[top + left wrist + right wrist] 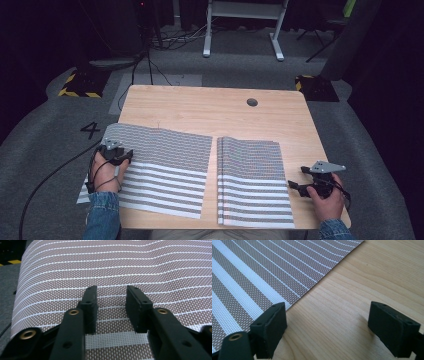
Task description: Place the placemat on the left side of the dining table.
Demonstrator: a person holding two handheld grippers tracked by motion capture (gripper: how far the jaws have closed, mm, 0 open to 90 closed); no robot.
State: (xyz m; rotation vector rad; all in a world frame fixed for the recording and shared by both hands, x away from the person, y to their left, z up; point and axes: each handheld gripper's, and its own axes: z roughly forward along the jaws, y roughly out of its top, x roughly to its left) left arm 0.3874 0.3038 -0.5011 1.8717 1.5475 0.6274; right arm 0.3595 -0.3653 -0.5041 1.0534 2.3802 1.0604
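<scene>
Two mats: brown-and-white striped woven placemats, flat on the wooden table [200,102].
Left mat [165,165]: beneath left gripper [116,156].
Left jaws: half-closed over weave, nothing pinched.
Right gripper [299,186]: wide open beside folded right mat [252,182].
Advice: pinch edge only, lift evenly.

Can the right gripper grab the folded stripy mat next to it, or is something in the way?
Probably yes. The right gripper sits on the bare table just beside the folded mat, its fingers wide open with wood between them. The mat's edge lies right by one finger, and nothing stands between them.
</scene>
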